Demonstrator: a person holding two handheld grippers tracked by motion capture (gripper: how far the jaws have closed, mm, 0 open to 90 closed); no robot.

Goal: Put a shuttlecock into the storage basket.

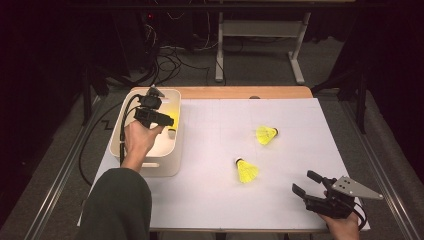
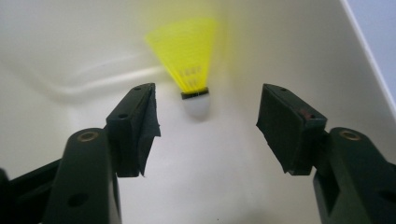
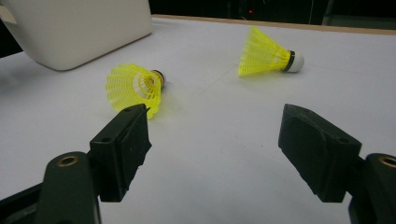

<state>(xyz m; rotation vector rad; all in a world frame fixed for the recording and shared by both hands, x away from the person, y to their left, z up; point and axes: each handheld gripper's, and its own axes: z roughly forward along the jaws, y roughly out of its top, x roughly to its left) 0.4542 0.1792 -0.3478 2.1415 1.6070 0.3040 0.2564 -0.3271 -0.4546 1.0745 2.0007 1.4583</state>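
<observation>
- Left gripper (image 1: 169, 120): I hold it over the cream bin (image 1: 117, 142) with its jaws spread wide and pointing down inside. Nothing sits between the pads; I judge the load is let go here so that the walls catch it.
- Dropped shuttlecock (image 2: 189, 65): it lies ahead of the left jaws, clear of both pads, white rounded cap toward the camera and yellow mesh skirt flaring away along the smooth, glossy moulded floor.
- Near shuttlecock (image 1: 245, 170): it rests on its side on the matte white table sheet (image 1: 210, 200), just beyond the right gripper's left pad in the right gripper view, its open ribbed skirt facing the camera.
- Far shuttlecock (image 1: 266, 134): it lies farther ahead, between the lines of the two right jaws, cap pointing right, dark band behind the cap.
- Right gripper (image 1: 305, 182): I hold it low near the table's close edge, jaws spread and empty, aimed at the two cones; I judge this readies the next pick. Its flat pads look rubbery, with ragged edges.
</observation>
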